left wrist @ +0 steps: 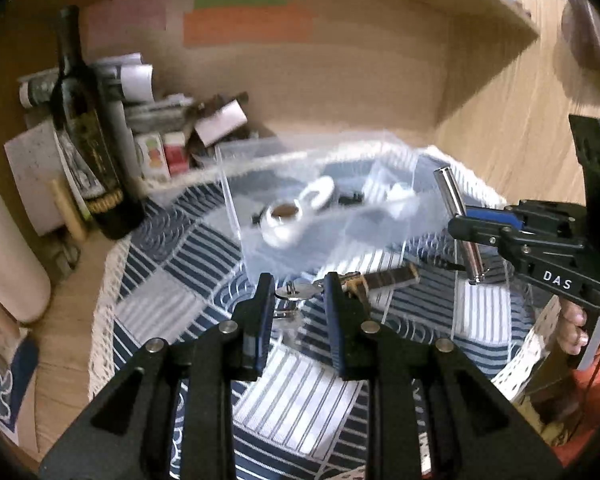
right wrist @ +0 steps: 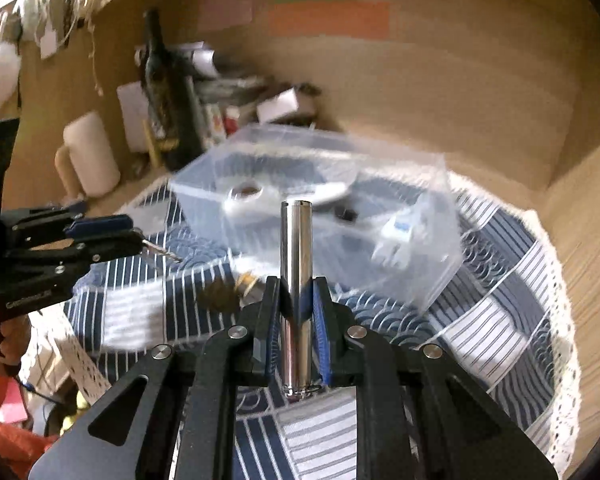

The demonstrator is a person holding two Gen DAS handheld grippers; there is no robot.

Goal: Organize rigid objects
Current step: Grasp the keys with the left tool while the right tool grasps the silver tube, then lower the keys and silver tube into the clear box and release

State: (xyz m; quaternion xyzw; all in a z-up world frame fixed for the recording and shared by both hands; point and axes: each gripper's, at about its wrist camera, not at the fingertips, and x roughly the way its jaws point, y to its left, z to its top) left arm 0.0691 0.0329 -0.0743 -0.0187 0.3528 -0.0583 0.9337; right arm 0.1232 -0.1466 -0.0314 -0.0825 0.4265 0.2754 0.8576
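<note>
Right gripper: clamped mid-length on upright steel tube, likely bound for clear box.
Left gripper: pinching keys, box ahead of fingertips.

White letters "DAS" stand on the black plastic body of the right claw at the right edge of the left wrist view. Other lettering is too blurred to read.

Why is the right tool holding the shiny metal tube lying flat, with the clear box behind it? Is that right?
Not quite. In the right wrist view the right tool grips the shiny metal tube standing upright, not lying flat. The clear box is indeed behind it.
</note>
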